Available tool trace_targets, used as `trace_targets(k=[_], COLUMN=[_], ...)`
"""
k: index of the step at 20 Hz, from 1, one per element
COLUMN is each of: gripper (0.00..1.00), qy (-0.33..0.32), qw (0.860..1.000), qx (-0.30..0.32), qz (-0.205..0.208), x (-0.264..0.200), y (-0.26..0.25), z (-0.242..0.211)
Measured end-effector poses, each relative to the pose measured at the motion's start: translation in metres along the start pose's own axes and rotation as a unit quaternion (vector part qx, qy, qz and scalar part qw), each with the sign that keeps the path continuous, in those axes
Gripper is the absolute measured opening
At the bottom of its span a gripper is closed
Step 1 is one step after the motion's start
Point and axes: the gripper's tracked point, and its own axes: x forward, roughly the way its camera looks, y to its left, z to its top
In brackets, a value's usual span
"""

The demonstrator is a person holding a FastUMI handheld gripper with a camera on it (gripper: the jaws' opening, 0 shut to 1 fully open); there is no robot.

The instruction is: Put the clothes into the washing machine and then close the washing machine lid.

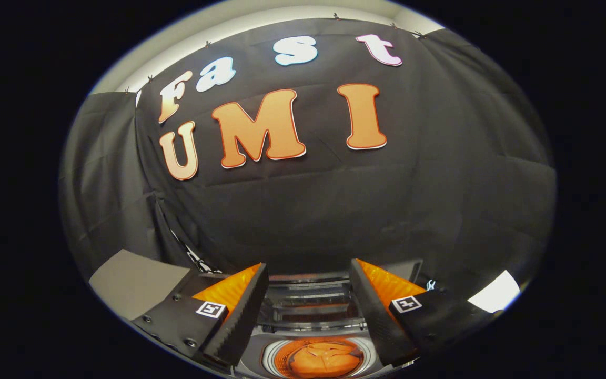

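My gripper (309,273) stands open, high above the washing machine, its two fingers wide apart with nothing between them. Below and between the fingers I see the machine's round drum opening (317,358), with orange cloth (320,360) lying inside it. Just beyond the opening the machine's lid (311,300) stands raised, its ribbed glossy panel facing me and reflecting some orange. The machine's grey top rim (253,353) shows beside the left finger.
A grey flat surface (134,281) lies to the left of the left finger. A bright white patch (495,292) shows to the right of the right finger. The black cloth wall rises close behind the machine.
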Motion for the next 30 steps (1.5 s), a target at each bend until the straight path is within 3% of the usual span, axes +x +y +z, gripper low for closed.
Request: trace_targets(k=[6,17,20,30], gripper=[0.99,0.99,0.99,1.0], qy=[0.008,0.076,0.1,0.045], qw=[0.999,0.996,0.994,0.998], qx=[-0.035,-0.037,-0.035,-0.039], qz=[0.001,-0.027,-0.033,-0.027], x=[0.056,0.124,0.126,0.096], y=[0.008,-0.016,-0.02,-0.017], z=[0.013,-0.034,-0.057,-0.055])
